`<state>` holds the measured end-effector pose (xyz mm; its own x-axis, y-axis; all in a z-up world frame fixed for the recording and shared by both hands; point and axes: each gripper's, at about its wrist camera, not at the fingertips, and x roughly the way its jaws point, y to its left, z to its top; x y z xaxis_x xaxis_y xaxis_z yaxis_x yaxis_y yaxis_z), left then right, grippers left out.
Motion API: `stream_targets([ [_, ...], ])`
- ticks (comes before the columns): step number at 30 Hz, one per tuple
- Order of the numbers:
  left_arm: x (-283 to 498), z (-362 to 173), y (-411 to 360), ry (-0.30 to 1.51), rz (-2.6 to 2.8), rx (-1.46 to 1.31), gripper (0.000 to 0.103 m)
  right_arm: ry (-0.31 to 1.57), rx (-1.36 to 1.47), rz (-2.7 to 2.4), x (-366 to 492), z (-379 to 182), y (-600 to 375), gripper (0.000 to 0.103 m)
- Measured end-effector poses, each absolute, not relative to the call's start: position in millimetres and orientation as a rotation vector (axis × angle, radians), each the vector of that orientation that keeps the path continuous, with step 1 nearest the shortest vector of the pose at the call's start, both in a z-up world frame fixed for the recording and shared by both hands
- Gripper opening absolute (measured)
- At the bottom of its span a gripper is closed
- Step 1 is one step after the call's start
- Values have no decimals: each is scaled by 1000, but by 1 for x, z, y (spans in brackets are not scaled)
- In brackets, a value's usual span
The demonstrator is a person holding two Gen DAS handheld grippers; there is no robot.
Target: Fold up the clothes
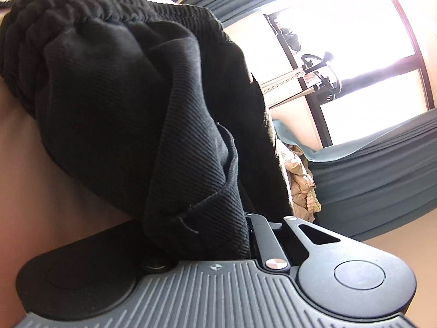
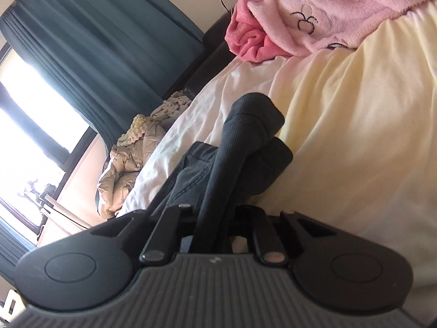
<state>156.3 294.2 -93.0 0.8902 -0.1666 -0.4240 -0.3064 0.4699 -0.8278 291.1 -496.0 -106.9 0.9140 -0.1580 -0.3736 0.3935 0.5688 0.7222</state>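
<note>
Black trousers [image 1: 131, 104] with an elastic ribbed waistband fill the left wrist view, bunched over my left gripper [image 1: 240, 218], whose jaws are closed on the fabric; the fingertips are hidden by cloth. In the right wrist view the dark ribbed leg cuffs [image 2: 254, 125] of the trousers stick out ahead over the cream bedsheet [image 2: 355, 136]. My right gripper [image 2: 215, 218] is shut on the leg fabric, which runs down between its fingers.
A pink fleece garment [image 2: 314, 13] and a darker pink cloth [image 2: 251, 43] lie at the far end of the bed. A beige quilted jacket [image 2: 123, 175] lies beside the bed. Teal curtains [image 2: 95, 54] and a bright window [image 1: 355, 41] stand behind.
</note>
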Motion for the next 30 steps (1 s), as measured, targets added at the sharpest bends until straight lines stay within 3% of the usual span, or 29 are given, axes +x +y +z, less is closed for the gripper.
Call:
stream_targets([
  [7, 128, -61, 329, 494, 25, -1128, 11, 241, 916, -350, 206, -62, -498, 8],
  [15, 84, -98, 325, 601, 38, -1035, 14, 388, 1058, -441, 128, -108, -507, 7],
  [21, 43, -66, 304, 618, 71, -877, 31, 367, 1072, -403, 116, -113, -499, 9],
  [23, 37, -49, 294, 632, 92, -788, 51, 374, 1071, -396, 115, -116, -501, 10],
  [30, 42, 1, 216, 597, 114, -452, 74, 440, 1052, -364, 126, -131, -510, 16],
])
